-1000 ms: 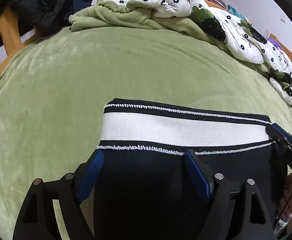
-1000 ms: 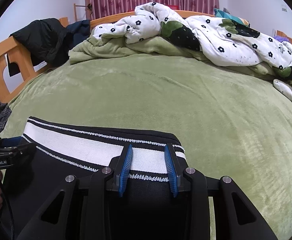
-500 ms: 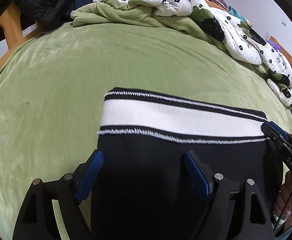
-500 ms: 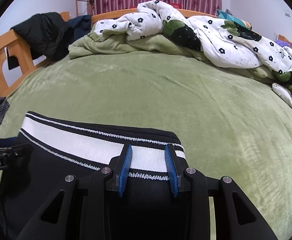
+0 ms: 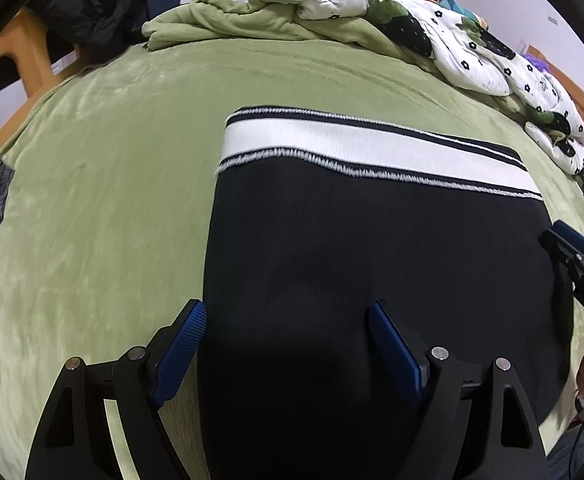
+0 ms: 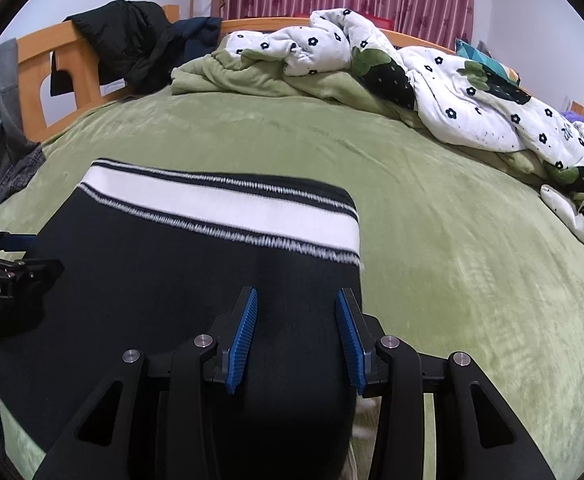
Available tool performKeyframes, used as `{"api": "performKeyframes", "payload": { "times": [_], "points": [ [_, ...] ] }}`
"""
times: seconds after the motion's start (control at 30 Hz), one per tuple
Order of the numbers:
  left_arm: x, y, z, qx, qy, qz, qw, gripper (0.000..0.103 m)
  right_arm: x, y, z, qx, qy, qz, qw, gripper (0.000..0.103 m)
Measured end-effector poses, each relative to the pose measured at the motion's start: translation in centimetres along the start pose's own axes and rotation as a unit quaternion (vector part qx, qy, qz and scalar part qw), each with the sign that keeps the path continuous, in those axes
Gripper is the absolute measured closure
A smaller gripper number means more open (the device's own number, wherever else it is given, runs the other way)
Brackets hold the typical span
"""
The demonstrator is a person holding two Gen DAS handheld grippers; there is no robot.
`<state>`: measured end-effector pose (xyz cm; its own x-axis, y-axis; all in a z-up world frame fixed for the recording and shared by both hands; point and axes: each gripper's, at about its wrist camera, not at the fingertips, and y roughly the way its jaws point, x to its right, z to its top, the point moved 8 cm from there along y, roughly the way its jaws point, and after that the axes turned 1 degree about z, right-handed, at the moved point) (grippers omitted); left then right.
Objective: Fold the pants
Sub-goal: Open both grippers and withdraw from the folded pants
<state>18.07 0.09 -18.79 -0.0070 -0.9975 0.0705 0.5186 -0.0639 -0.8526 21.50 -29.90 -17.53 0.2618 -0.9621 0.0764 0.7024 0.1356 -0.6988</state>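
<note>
Black pants (image 5: 372, 240) with a white, black-striped waistband (image 5: 352, 148) lie flat on the green bed cover (image 5: 92, 200). My left gripper (image 5: 286, 306) hovers wide open over their near left edge; one finger is above the cover, the other above the black cloth. My right gripper (image 6: 296, 291) stands partly open over the near right part of the pants (image 6: 152, 280), well short of the waistband (image 6: 220, 204), with no pad pressing on cloth. Each wrist view catches the other gripper at its edge: the right gripper (image 5: 580, 264) and the left gripper (image 6: 8, 264).
A rumpled white flowered quilt (image 6: 472, 100) and a green blanket (image 6: 252, 76) are heaped along the far side of the bed. Dark jackets (image 6: 132, 44) hang over the wooden bed frame (image 6: 32, 64) at the far left. Grey clothing (image 6: 0, 140) lies at the left edge.
Both grippers have drawn back from the waistband toward the near end of the pants. The right jaws stand a little wider than before. The pants stay flat on the bed.
</note>
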Motion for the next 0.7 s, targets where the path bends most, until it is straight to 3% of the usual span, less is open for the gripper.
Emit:
{"api": "performKeyframes", "payload": {
  "times": [0.27, 0.5, 0.7],
  "points": [
    [1.1, -2.8, -3.5, 0.008, 0.004, -0.003, 1.0000, 0.021, 1.4, -2.8, -3.2, -0.018, 0.068, 0.008, 0.998, 0.061],
    [0.3, -5.5, -7.6, 0.009, -0.024, -0.023, 0.9994, 0.021, -0.2, -4.7, -6.6, -0.042, 0.049, -0.002, 0.998, 0.061],
    [0.3, -6.7, -10.4, -0.002, -0.022, 0.002, 0.9998, 0.021, -1.4, -6.5, -9.3, -0.064, 0.104, 0.011, 0.992, 0.060]
  ]
}}
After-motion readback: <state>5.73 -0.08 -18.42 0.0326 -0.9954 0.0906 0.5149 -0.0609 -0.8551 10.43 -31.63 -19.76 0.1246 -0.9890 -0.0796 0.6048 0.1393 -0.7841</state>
